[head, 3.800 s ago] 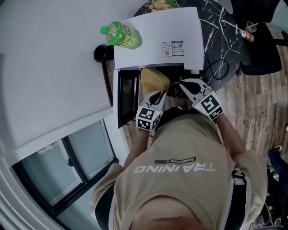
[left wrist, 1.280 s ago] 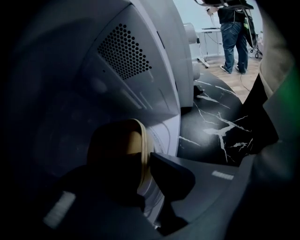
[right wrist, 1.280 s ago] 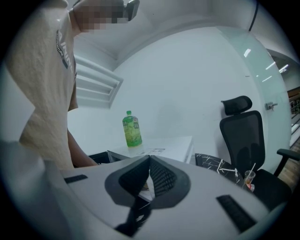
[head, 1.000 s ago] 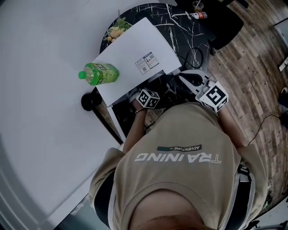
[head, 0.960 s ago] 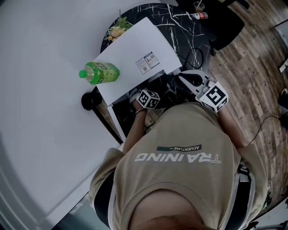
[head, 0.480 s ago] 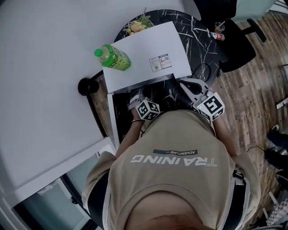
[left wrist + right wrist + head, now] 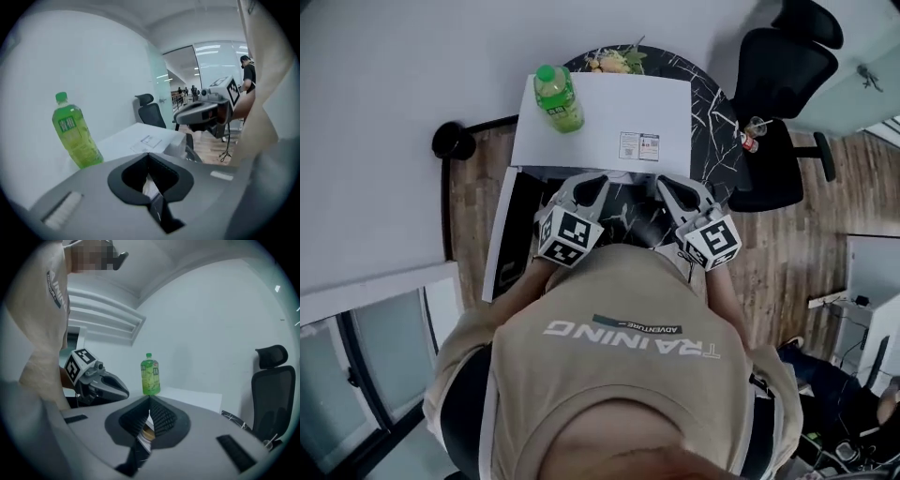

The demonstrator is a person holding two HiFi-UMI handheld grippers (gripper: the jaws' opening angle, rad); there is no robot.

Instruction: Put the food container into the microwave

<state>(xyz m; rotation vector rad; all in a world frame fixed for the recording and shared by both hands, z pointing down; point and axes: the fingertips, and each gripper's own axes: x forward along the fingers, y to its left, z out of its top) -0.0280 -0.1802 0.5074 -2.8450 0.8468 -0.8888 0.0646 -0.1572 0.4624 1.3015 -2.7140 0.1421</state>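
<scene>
Left gripper point(image 7: 592, 183) and right gripper point(image 7: 667, 185) each have jaws pressed together on nothing, with their tips at the microwave point(image 7: 609, 112) mouth at 12 o'clock. The food container shows in no view; it is probably inside, hidden under the top. The door point(image 7: 501, 246) hangs open at 9 o'clock. Slamming it could topple the green bottle point(image 7: 558, 97) standing on top.
</scene>
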